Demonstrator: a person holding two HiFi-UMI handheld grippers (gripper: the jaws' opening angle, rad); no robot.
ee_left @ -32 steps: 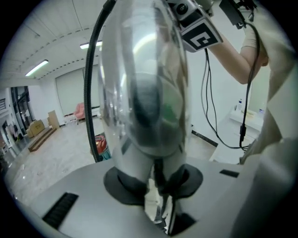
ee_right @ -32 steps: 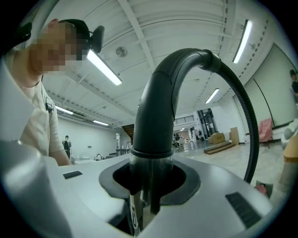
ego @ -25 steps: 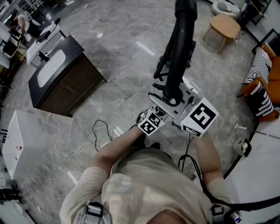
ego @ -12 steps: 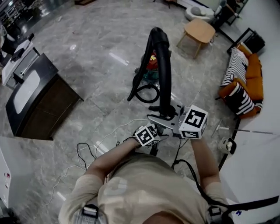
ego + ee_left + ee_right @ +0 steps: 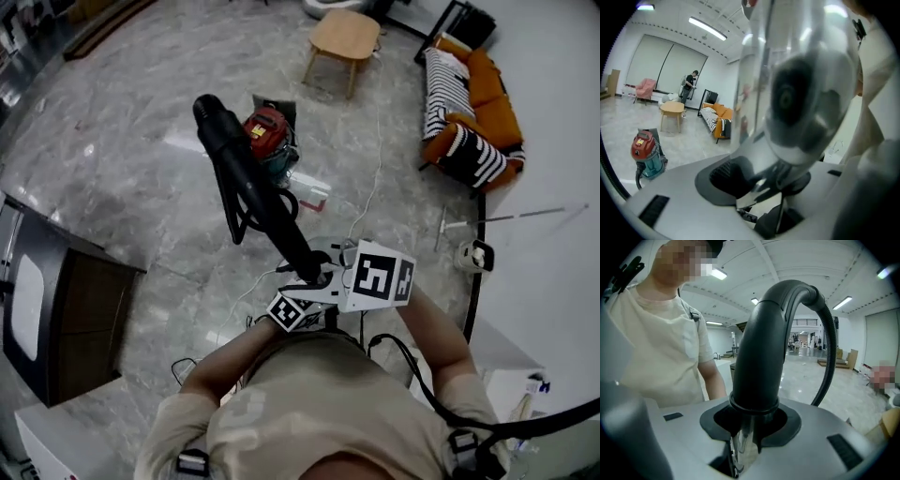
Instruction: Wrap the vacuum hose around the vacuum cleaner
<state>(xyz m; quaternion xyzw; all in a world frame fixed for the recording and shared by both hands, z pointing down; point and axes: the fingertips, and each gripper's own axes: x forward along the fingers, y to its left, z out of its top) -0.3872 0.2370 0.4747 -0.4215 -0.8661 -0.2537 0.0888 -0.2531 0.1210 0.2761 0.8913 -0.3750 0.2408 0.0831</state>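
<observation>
The red and teal vacuum cleaner stands on the floor ahead. Its black ribbed hose loops from it up to the black wand handle, which slants up to the left. My right gripper is shut on the wand's metal tube just below the handle. My left gripper sits right beneath it, facing its blurred grey body. The left jaws have just been opening, then easing in slightly, and nothing is pressed between them.
A small wooden table and an orange sofa with striped cushions stand beyond the vacuum. A dark cabinet is at the left. Thin cables lie on the marble floor. A person stands far off.
The wand has swung from nearly upright to a lean up and left. Both grippers have dropped closer to my body. The vacuum cleaner has come into view.
</observation>
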